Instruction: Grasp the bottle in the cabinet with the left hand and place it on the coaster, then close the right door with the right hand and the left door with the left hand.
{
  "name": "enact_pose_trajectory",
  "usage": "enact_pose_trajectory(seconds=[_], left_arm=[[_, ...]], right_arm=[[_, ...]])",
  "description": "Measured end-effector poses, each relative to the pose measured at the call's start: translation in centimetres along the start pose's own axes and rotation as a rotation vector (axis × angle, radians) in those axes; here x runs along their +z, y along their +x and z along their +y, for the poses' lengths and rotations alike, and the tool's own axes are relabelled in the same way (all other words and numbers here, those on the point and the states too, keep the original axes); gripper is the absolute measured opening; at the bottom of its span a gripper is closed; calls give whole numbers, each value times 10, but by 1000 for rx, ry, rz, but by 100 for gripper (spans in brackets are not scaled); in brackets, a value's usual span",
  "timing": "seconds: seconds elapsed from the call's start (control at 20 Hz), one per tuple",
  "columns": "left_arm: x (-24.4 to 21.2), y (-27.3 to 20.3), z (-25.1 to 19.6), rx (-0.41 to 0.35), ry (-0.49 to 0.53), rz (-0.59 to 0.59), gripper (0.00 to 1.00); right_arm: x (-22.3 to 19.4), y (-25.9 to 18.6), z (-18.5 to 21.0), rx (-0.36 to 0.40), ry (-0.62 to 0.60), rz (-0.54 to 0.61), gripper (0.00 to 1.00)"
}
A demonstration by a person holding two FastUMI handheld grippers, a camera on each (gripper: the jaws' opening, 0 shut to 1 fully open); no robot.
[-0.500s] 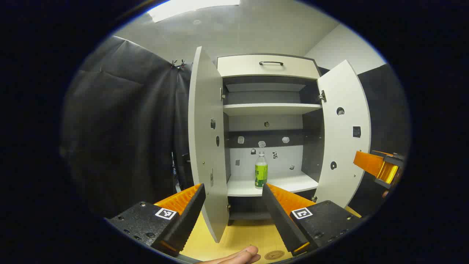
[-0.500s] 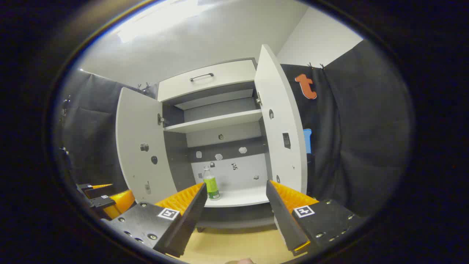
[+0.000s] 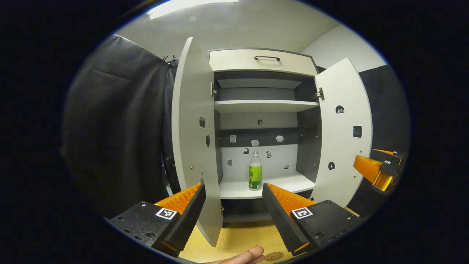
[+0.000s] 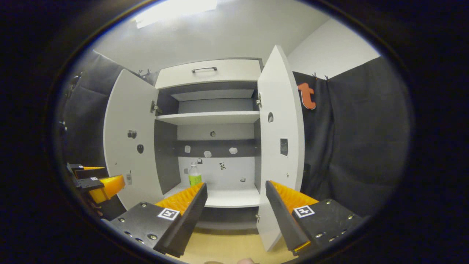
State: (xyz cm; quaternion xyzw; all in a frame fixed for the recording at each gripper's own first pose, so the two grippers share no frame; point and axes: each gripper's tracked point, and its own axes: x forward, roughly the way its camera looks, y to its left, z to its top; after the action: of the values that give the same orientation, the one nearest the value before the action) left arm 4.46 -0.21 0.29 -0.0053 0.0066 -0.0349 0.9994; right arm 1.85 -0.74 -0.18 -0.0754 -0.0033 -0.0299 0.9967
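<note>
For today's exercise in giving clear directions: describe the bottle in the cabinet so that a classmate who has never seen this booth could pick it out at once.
Find the tall pale cabinet with both doors swung open. Look at its lower shelf, below the dark band across the back panel. The bottle stands upright there, alone near the front edge: clear plastic with a pale cap and a green label, unlike the small flat stickers behind it.

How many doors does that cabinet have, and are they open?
2, both swung open: the left door beside the bottle's shelf, and the right door on the opposite side. A handled drawer front sits above them.
</note>
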Motion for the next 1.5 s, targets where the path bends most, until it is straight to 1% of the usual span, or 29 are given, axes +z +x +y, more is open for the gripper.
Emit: enact_pose_trajectory(seconds=[0.1, 0.35, 0.4, 0.45, 0.55, 0.7, 0.75, 0.8, 0.95, 1.05, 1.15, 1.3, 1.5], left_arm=[[-1, 10, -1, -12, 4, 1, 98], [-13, 41, -4, -35, 19, 15, 98], [-15, 48, -4, -36, 14, 20, 98], [-19, 54, -6, -41, 6, 25, 98], [-24, 68, -10, -53, 1, 29, 98], [-34, 93, -15, -61, 13, 33, 98], [-38, 102, -19, -72, 8, 37, 98], [-41, 113, -22, -83, 1, 36, 98], [-49, 146, -35, -126, -22, 27, 98], [-52, 174, -45, -156, -44, 11, 98], [-53, 196, -51, -171, -61, -2, 98], [-56, 230, -57, -164, -77, -16, 98], [-67, 276, -66, -153, -66, -23, 98]], right_arm=[[-3, 5, -1, -10, -7, 6, 97], [-10, 18, 6, 1, -38, 4, 97], [-11, 21, 8, 8, -42, 1, 94], [-12, 24, 11, 16, -43, 1, 98], [-15, 31, 15, 26, -50, -2, 98], [-20, 42, 13, 12, -66, 8, 98], [-21, 43, 12, 4, -67, 9, 100], [-21, 45, 11, -2, -66, 5, 98], [-22, 50, 14, 6, -71, -3, 98], [-21, 53, 21, 31, -73, -11, 98], [-20, 57, 25, 50, -88, -29, 97], [-22, 64, 24, 50, -113, -40, 98], [-27, 72, 21, 42, -116, -33, 98]])
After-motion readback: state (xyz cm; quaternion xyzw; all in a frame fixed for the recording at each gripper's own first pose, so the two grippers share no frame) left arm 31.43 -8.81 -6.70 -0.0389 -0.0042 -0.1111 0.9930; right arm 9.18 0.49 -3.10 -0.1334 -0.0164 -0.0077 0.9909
